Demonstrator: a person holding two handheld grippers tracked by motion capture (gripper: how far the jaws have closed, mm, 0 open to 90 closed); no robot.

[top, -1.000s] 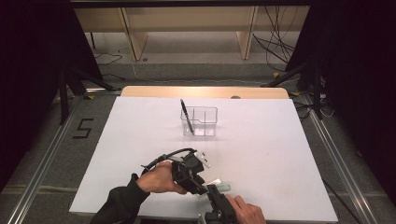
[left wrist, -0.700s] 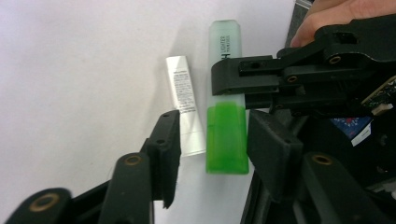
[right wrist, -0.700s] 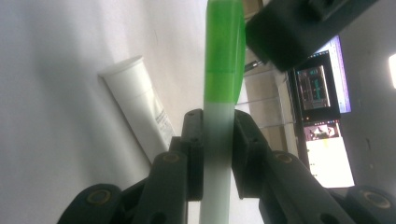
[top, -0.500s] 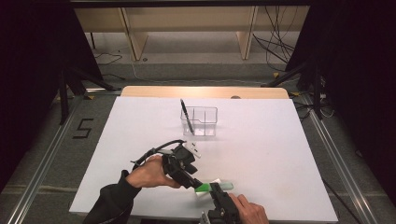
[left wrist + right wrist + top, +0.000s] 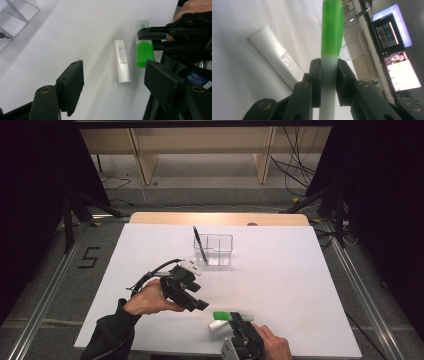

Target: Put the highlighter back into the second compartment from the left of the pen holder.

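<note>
Looking down from the high view, I saw the white table [image 5: 300, 285] lit brightly inside a dark room, with wooden shelf legs and loose cables on the floor beyond it and a taped figure five on the floor at the left. A clear plastic container [image 5: 218, 249] stood toward the far middle of the table with a black pen [image 5: 200, 245] leaning in it. My left gripper [image 5: 192, 297] hung over the near part of the table, my hand wrapped round its body and its jaws pointing toward the near right, while my right gripper [image 5: 242, 330] sat at the near edge, holding the green-capped marker [image 5: 227, 316] with the white tube [image 5: 216, 325] lying just beside it. From the left gripper view I could read what the high view left small: the left jaws had just been opening and stood spread with nothing between them, the white tube [image 5: 122, 61] lay flat on the table past them with print along its side, and the marker [image 5: 143, 50] lay alongside it in the right gripper's black jaws. From the right gripper view the pinch was plain: my right jaws were pressed on the marker's pale barrel [image 5: 328, 82], its green cap pointing away, the tube [image 5: 277, 60] on the table to its left, and lit screens glowing at the far right.
</note>
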